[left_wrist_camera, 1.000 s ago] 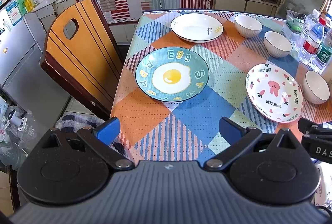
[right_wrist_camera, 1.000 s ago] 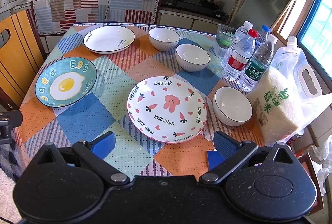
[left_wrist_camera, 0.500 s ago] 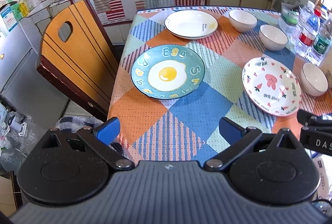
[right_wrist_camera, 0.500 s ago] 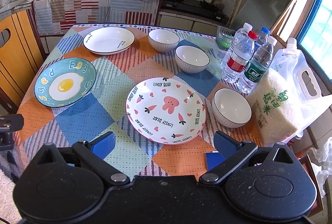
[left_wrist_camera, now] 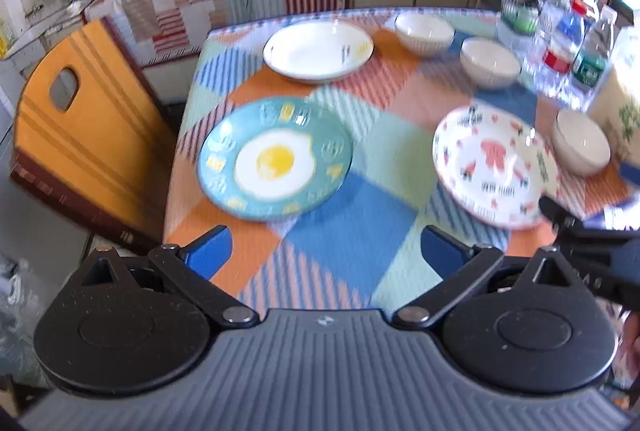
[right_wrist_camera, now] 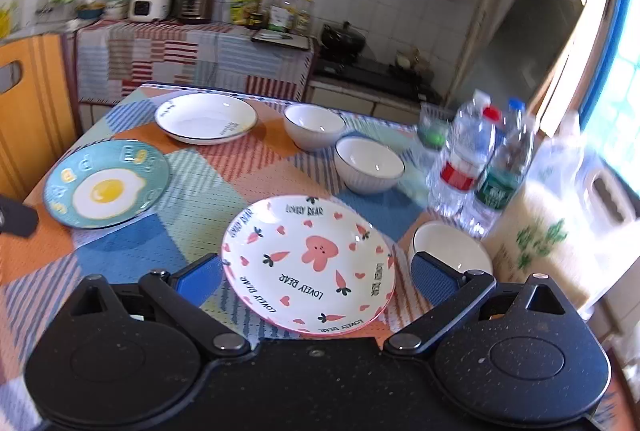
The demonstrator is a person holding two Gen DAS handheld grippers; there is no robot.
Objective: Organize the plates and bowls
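Three plates and three bowls lie separately on the checked tablecloth (right_wrist_camera: 192,191); none is stacked. The pink rabbit plate (right_wrist_camera: 308,265) sits nearest the front edge, partly between the spread blue fingers of the right gripper (right_wrist_camera: 316,277). Whether the fingers touch its rim cannot be told. Just beside it, to the right, stands the near bowl (right_wrist_camera: 448,245). The middle bowl (right_wrist_camera: 368,163) and far bowl (right_wrist_camera: 314,123) follow in a diagonal toward the back. The egg plate (left_wrist_camera: 274,159) lies at the left side, ahead of the left gripper (left_wrist_camera: 326,251), whose jaws stand wide apart and hold nothing. The white plate (left_wrist_camera: 318,49) rests at the far edge. Water bottles (right_wrist_camera: 480,159) and a rice bag (right_wrist_camera: 544,243) crowd the right side, close to the near bowl. A wooden chair (left_wrist_camera: 76,135) stands at the left of the table. The sorting appears not yet begun: all plates remain to be stacked, all bowls to be nested.
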